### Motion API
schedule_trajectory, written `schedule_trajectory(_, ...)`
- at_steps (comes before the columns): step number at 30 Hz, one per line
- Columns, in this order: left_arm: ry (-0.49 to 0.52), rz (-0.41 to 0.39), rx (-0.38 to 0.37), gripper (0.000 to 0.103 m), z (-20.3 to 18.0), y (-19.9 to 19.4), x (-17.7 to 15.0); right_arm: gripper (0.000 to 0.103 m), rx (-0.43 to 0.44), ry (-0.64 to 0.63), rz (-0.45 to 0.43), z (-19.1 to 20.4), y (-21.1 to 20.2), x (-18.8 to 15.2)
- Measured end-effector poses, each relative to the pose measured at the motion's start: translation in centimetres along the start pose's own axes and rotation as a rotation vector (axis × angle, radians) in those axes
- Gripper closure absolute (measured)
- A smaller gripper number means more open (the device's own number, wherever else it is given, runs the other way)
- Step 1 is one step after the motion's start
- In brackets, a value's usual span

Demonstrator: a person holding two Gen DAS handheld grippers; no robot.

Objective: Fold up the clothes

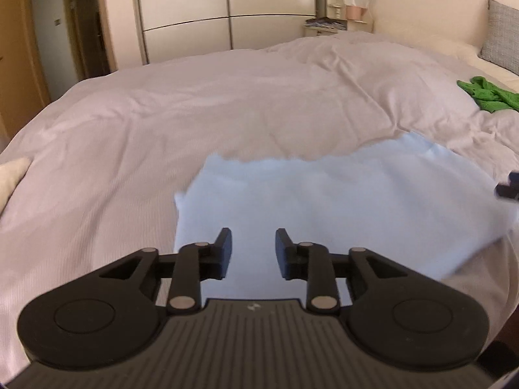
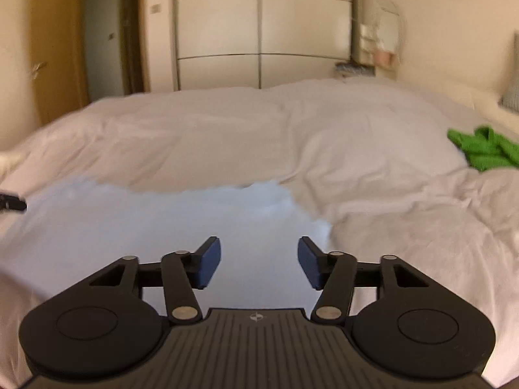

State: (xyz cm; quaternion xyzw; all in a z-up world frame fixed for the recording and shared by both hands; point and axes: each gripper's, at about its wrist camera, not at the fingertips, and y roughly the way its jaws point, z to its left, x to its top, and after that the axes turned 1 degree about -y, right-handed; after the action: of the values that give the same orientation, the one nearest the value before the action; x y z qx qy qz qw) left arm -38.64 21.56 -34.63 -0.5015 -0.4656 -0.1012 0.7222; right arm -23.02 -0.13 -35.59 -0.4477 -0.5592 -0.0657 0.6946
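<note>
A light blue garment point(image 1: 324, 201) lies flat on the white bed, folded into a rough rectangle; it also shows in the right wrist view point(image 2: 162, 227). My left gripper point(image 1: 253, 249) is open and empty, hovering over the garment's near left part. My right gripper point(image 2: 259, 259) is open and empty over the garment's near right part. The right gripper's tip shows at the right edge of the left wrist view point(image 1: 507, 188). The left gripper's tip shows at the left edge of the right wrist view point(image 2: 11, 202). Both views are motion-blurred.
A crumpled green garment point(image 1: 486, 95) lies at the far right of the white duvet point(image 1: 194, 113), also in the right wrist view point(image 2: 483, 150). A cream cloth point(image 1: 11, 175) lies at the left edge. A grey pillow point(image 1: 502, 32), wardrobe point(image 1: 227, 9) and doorway stand behind.
</note>
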Motion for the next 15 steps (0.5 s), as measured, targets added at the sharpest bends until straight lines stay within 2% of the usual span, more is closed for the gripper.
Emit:
schedule_trajectory(2, -0.016, 0.025, 0.054, 0.076, 0.1, 0.6, -1.4, 0.048, -0.012, -0.017, 0.012, 1.2, 0.2, -1.7)
schedule_trajectory(4, -0.075, 0.055, 0.078, 0.074, 1.3, 1.7, -2.9, 0.050, -0.049, -0.028, 0.043, 1.8, 1.5, -3.5)
schedule_trajectory(7, -0.153, 0.082, 0.112, 0.075, 2.5, 1.6, -3.6, 0.049, -0.093, 0.035, 0.057, -0.1, 2.6, -5.2)
schedule_trajectory(10, -0.199, 0.108, 0.162, 0.075, 2.7, 0.1, -2.9, 0.044, -0.104, 0.156, 0.086, -2.0, 2.8, -4.6)
schedule_trajectory(15, -0.239, 0.174, 0.230, 0.076, 0.7, -4.0, -1.6, 0.041, -0.186, 0.345, 0.090, -3.4, -1.3, -3.6)
